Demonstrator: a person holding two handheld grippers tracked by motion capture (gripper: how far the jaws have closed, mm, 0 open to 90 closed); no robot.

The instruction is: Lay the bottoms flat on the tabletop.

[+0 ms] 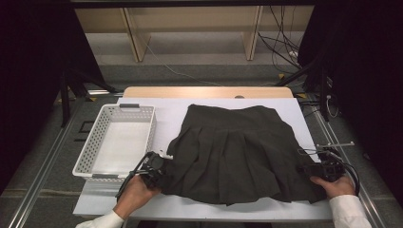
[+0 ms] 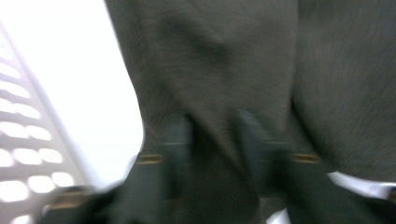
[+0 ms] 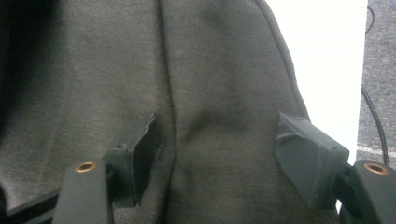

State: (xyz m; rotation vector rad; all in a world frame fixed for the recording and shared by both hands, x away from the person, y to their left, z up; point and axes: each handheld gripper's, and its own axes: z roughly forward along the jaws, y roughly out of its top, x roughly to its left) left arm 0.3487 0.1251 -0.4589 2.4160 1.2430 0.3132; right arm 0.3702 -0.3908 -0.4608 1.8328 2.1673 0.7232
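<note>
No brand, label or writing can be read anywhere on the table or on the things upon it.

A dark grey pleated skirt (image 1: 233, 154) lies spread flat on the white table (image 1: 166, 111), its narrow waist at the far side and its wide hem toward the person. A white perforated basket (image 1: 92, 156) stands just beside it on the left.

The left gripper (image 1: 159, 173) sits at the skirt's near left corner, held in the person's left hand (image 1: 133, 192). In the left gripper view, which is blurred, its two black jaws stand close together with a fold of the skirt's cloth (image 2: 215, 84) bunched between them; they look clenched on that fold, though the blur keeps me from seeing the pads press. The bright table (image 2: 102, 93) and the basket's holed wall (image 2: 23, 154) show off to one side of it.

The right gripper (image 1: 309, 168) rests at the skirt's near right corner, the right hand (image 1: 335, 185) behind it. In the right gripper view its jaws stand wide apart over the cloth (image 3: 215, 116), a pleat seam running between them. The fingers (image 3: 144, 144) lie on or just above the fabric without pinching it, so this gripper is released. The white table (image 3: 327, 56) shows past the skirt's edge.
</note>
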